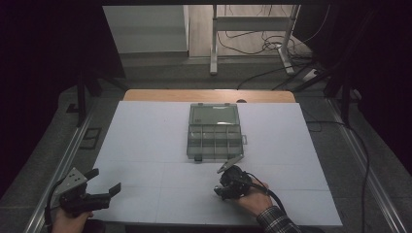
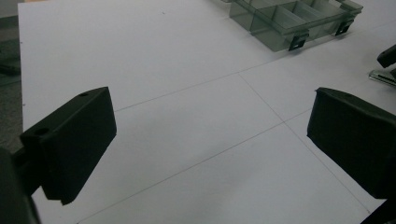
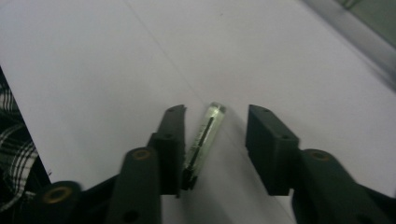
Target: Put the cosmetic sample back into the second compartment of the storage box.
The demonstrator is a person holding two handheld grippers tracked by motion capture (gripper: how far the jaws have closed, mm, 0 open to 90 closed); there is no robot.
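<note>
Right tongs [image 3: 214,149] straddle clear pen [image 3: 203,140]; tip outward.

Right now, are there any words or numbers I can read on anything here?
None can be read.
The clear plastic compartment box carries a small dark patch on its open lid, too small and blurred to read.
The thin clear tube between the right gripper's jaws shows no lettering.
</note>
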